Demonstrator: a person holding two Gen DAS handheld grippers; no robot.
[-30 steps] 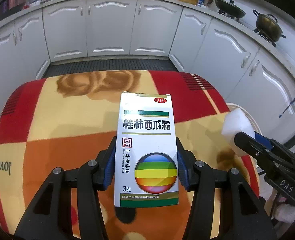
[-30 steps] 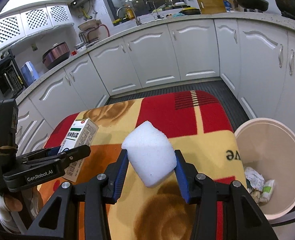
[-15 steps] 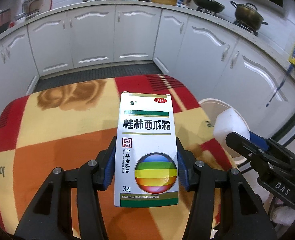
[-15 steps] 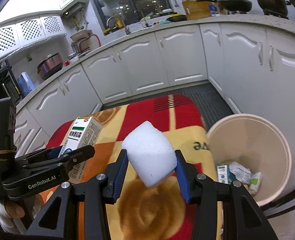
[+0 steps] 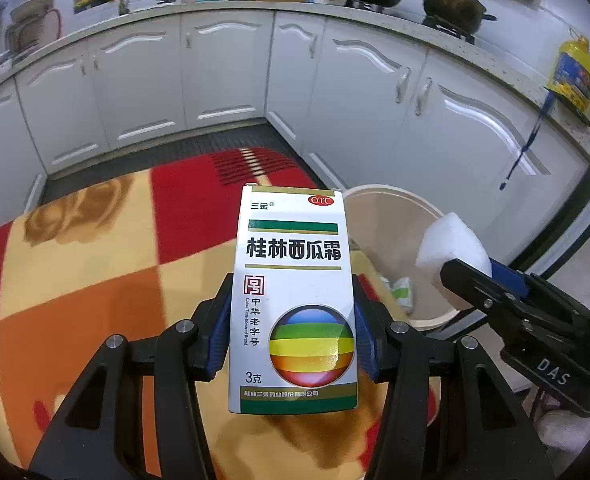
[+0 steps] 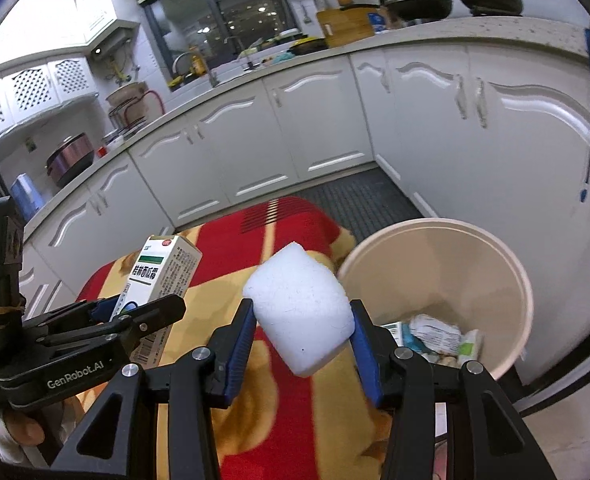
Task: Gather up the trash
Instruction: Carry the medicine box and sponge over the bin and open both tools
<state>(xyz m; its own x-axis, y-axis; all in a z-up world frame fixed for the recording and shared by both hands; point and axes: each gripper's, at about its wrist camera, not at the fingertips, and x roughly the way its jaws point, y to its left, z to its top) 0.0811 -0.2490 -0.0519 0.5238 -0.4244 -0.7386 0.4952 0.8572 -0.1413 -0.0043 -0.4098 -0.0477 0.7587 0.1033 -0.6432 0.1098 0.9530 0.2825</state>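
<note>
- My left gripper (image 5: 293, 322) is clamped on the medicine box (image 5: 293, 296), pads on its long side walls, held above the blanket-covered table (image 5: 95, 280).
- Thin card; I judge it light and crushable, so I grip gently.
- My right gripper (image 6: 301, 340) squeezes a white foam block (image 6: 301, 312): soft, featherlight, just short of the bin (image 6: 515, 280).
</note>
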